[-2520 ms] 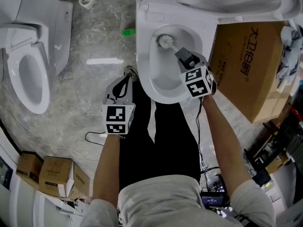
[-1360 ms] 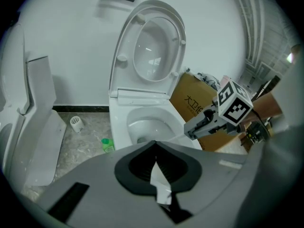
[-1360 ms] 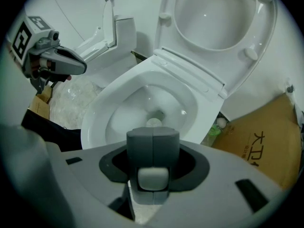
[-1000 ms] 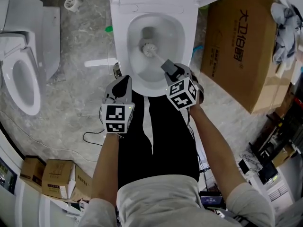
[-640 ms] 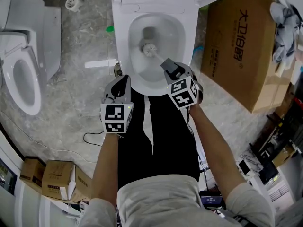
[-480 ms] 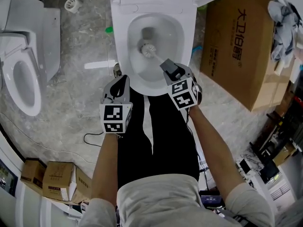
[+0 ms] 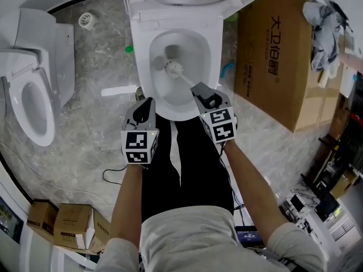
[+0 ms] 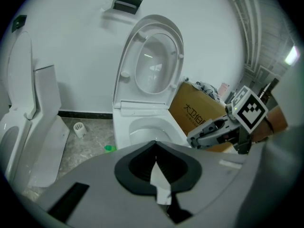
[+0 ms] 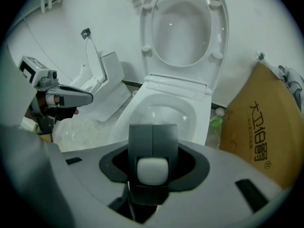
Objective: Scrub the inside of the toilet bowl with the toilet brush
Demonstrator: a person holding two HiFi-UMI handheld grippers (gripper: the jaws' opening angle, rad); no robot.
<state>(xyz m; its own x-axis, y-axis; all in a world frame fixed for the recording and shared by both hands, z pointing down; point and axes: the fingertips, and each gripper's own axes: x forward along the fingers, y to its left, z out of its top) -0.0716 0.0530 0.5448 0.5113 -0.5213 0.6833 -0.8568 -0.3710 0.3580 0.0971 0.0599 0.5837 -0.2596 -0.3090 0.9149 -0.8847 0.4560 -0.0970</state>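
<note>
The white toilet (image 7: pixel 212 35) stands open with its lid (image 8: pixel 153 63) raised. The toilet brush head (image 7: pixel 173 68) rests inside the bowl near its middle, just in front of the drain hole. Its thin handle (image 7: pixel 187 80) slants back to my right gripper (image 7: pixel 199 89), which is shut on it above the bowl's front rim. In the right gripper view the handle's rounded white end (image 9: pixel 152 170) sits between the grey jaws of the right gripper (image 9: pixel 153 127). My left gripper (image 7: pixel 148 102) hovers by the bowl's front left edge, shut and holding nothing. The left gripper (image 8: pixel 156 144) points at the bowl rim (image 8: pixel 124 123).
A second white toilet (image 7: pixel 34 95) stands on the marble floor at left. A large cardboard box (image 7: pixel 278 55) with a cloth (image 7: pixel 323 27) on it presses against the toilet's right side. Small boxes (image 7: pixel 57 222) sit at bottom left. A cable (image 7: pixel 113 171) lies near my legs.
The brush head has come from the rear of the bowl to its middle, and the right gripper drew back with it. The left gripper has stayed by the front rim.
</note>
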